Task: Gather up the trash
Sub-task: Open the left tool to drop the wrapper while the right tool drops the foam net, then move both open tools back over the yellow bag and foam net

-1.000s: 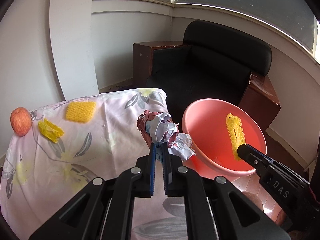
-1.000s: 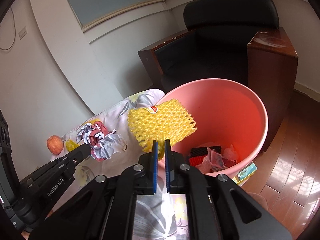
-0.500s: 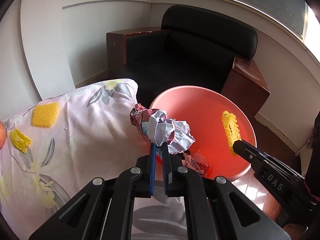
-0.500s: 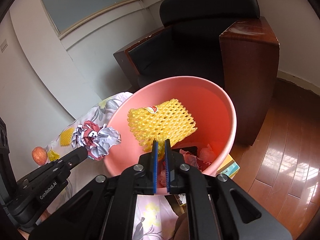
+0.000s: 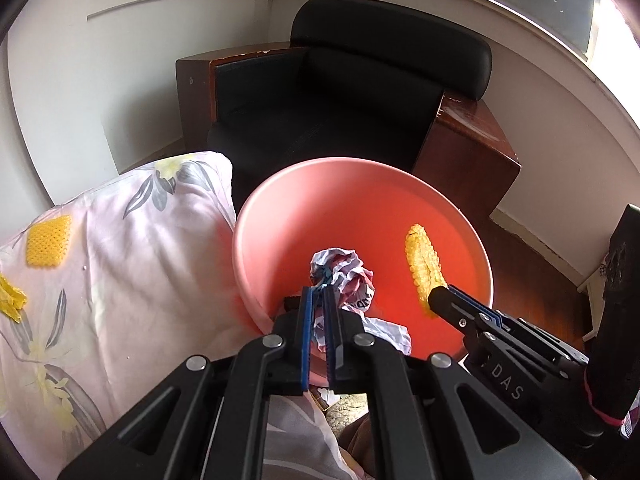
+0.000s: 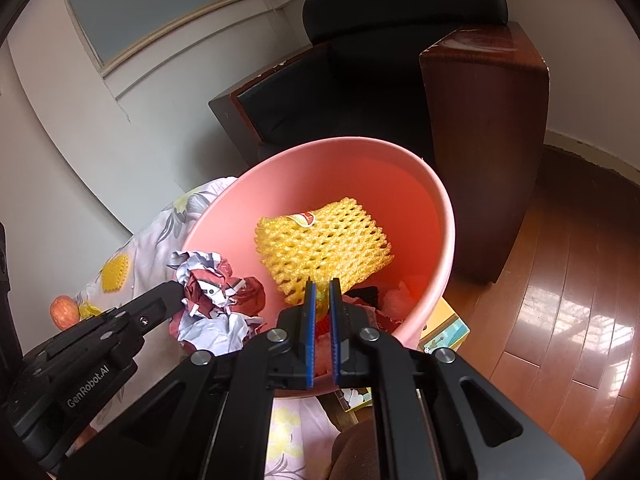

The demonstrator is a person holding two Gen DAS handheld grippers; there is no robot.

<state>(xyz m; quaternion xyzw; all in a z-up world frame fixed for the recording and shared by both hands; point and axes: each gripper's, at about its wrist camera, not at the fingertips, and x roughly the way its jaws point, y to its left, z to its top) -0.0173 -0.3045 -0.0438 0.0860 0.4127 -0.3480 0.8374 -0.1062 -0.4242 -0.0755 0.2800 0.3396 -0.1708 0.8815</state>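
A pink bin (image 5: 280,216) stands beside the cloth-covered table; it also shows in the right wrist view (image 6: 436,216). My left gripper (image 5: 319,292) is shut on a crumpled paper wad (image 5: 344,276) and holds it over the bin's near rim; the wad also shows in the right wrist view (image 6: 216,296). My right gripper (image 6: 322,284) is shut on a yellow foam fruit net (image 6: 324,244) and holds it inside the bin's mouth; the net shows edge-on in the left wrist view (image 5: 422,260). Some trash (image 6: 396,296) lies at the bin's bottom.
On the floral tablecloth (image 5: 120,280) lie a yellow foam net (image 5: 48,240) and a yellow scrap (image 5: 10,304). An apple (image 6: 64,310) sits on the table's far side. A black armchair (image 5: 360,100) stands behind the bin. A small box (image 6: 444,332) lies on the wood floor.
Both grippers have moved from the table side over the bin. The paper wad and the foam net now hang above or inside the bin's mouth, both held throughout.
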